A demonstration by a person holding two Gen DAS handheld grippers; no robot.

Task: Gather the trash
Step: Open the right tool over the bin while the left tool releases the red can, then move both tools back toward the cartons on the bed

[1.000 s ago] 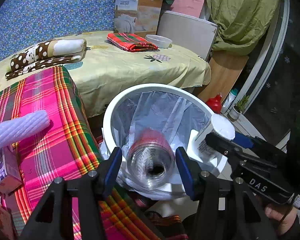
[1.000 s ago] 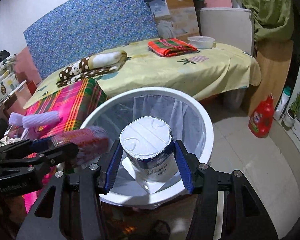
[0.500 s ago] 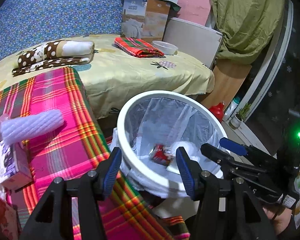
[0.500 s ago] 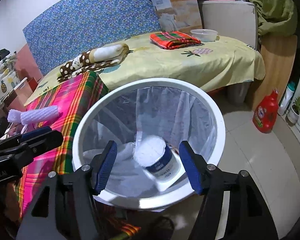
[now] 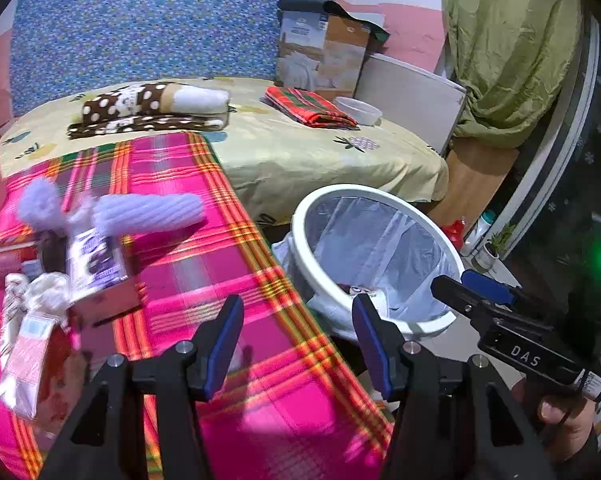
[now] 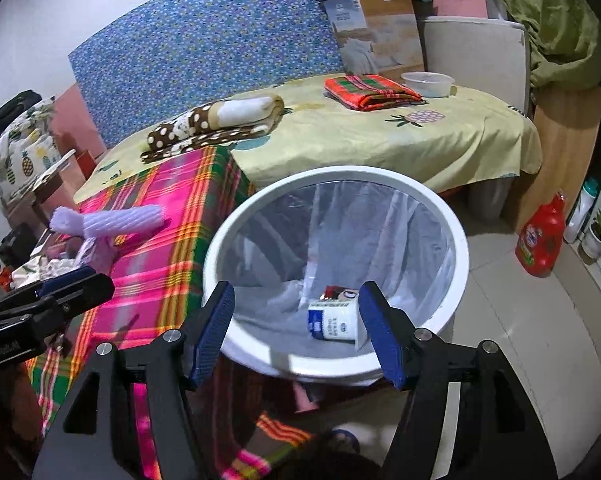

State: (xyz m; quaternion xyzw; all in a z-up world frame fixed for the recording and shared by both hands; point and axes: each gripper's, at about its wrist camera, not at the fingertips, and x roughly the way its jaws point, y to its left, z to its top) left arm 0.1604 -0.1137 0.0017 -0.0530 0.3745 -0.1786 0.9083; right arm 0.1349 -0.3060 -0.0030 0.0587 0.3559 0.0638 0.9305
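A white round bin (image 6: 256,344) with a clear liner stands beside the pink plaid table (image 5: 220,264); it also shows in the left wrist view (image 5: 300,216). A white and blue cup (image 6: 334,322) and a red can (image 6: 336,291) lie in the bin. My right gripper (image 6: 296,330) is open and empty over the bin's near rim. My left gripper (image 5: 296,340) is open and empty above the table's right edge. On the table lie a purple foam net sleeve (image 5: 148,212), a small purple and white box (image 5: 94,262) and crumpled wrappers (image 5: 32,320).
A bed with a yellow sheet (image 5: 300,148) stands behind, holding folded cloths and a white bowl (image 5: 358,110). A red detergent bottle (image 6: 540,240) and a small plant (image 6: 598,236) stand on the tiled floor at the right. A cardboard box (image 6: 376,32) leans against the wall.
Both grippers opened and dropped the red can and the cup into the bin. The left gripper then swung left over the table; the right pulled back a little.
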